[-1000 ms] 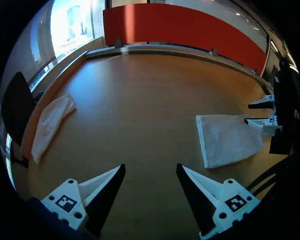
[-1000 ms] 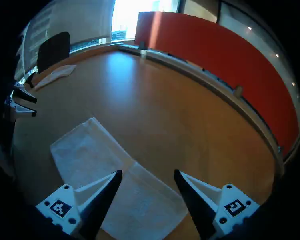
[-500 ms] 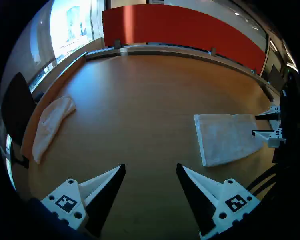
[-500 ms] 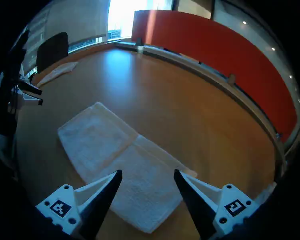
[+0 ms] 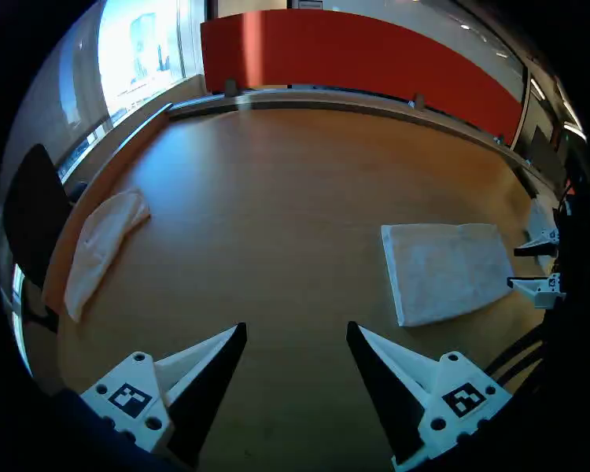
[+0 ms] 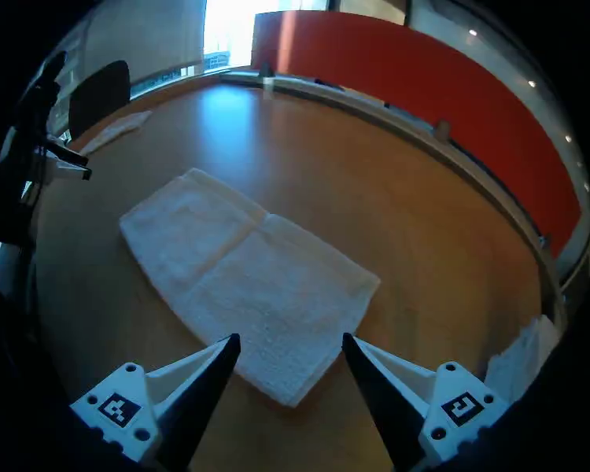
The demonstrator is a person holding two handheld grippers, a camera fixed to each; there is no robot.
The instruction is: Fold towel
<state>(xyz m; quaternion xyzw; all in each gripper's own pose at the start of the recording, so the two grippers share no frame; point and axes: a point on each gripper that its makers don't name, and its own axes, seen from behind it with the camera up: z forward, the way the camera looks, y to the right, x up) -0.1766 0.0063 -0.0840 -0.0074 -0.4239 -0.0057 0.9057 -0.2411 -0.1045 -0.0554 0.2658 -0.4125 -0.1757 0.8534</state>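
- towel (image 6: 248,271) lies flat on the desk (image 5: 295,189), at the centre of the right gripper view; in the left gripper view it sits right of centre. a crease runs across it, so it reads as two panels side by side.
- right gripper (image 6: 291,337): jaws wide apart, holding nothing. the towel's near corner shows between the two fingers at lower centre, but neither presses on it.
- left gripper (image 5: 295,326): jaws equally wide, empty, over bare desk at lower centre, well apart from the towel.
- second cloth (image 5: 98,248) lies bunched at the left edge of the desk, near a dark chair (image 5: 31,208); not in play.
- handling (my judgement): terry cloth, light, limp, slightly grippy. it will probably droop and drag rather than hold shape, so a one-point lift would skew it.
- where to hold (my judgement): pinch all layers at a corner of a short edge, one gripper per corner, lift low and carry across to the opposite edge.
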